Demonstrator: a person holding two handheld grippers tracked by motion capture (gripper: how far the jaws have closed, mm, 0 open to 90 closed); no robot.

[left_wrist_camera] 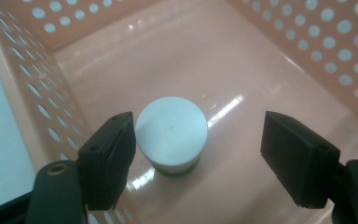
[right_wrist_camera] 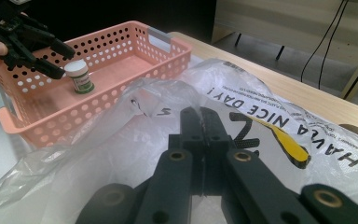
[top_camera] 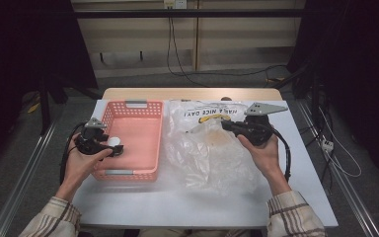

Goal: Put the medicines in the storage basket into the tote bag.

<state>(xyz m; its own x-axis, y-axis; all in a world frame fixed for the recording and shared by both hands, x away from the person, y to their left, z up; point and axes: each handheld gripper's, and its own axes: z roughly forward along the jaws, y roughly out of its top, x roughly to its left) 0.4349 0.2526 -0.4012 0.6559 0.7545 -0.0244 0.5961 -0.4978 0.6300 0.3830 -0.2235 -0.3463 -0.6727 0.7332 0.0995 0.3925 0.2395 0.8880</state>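
A small jar with a white lid and a green label stands upright on the floor of a pink perforated basket, near its left wall. My left gripper is open around it: one jaw sits close beside the lid, the other well apart. From above, the left gripper reaches over the basket's left rim to the jar. My right gripper is shut on a fold of a clear plastic bag with black and yellow print. It holds the bag at mid-table.
The basket has grey handles at both ends and lies left of the bag on a white table. In the right gripper view the jar and the left gripper appear at the far left. Cables trail on the floor behind.
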